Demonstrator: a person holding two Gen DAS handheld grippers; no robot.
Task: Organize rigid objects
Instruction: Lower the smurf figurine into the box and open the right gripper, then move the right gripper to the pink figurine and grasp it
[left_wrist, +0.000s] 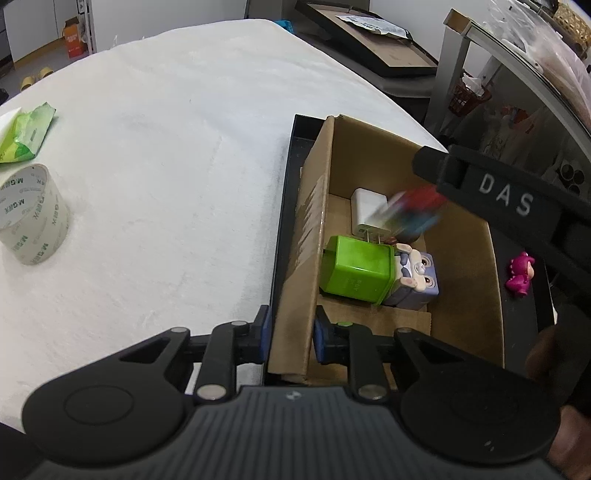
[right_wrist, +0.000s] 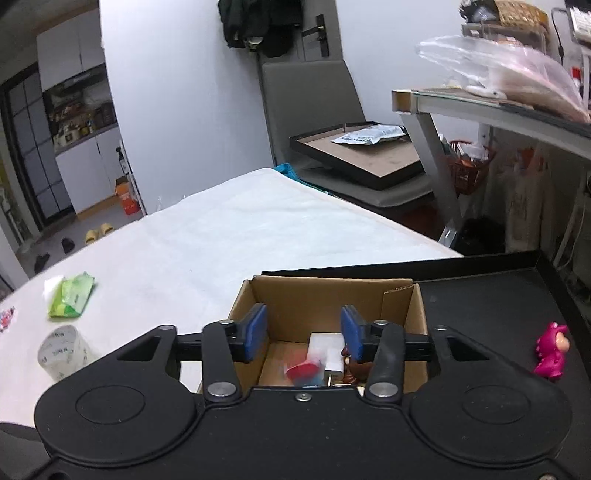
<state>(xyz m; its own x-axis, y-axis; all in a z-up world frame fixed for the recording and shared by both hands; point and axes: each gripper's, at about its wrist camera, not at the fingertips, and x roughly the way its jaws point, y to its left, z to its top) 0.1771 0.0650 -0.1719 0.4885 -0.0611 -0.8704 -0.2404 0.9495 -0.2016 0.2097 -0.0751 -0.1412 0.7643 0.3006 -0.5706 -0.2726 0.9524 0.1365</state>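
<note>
White cloth covers the table (left_wrist: 166, 147); your left gripper (left_wrist: 290, 334) pinches the cardboard box (left_wrist: 461, 258) wall, steadying it. Your right gripper (right_wrist: 303, 334) hangs wide apart above, empty, the red-and-blue piece (right_wrist: 304, 371) blurred inside beside the white charger (left_wrist: 367, 210).

Left gripper (left_wrist: 291, 334) clamped on cardboard box (left_wrist: 314, 206) wall, green cube (left_wrist: 356, 271) inside, tape roll (left_wrist: 31, 214) on cloth
</note>
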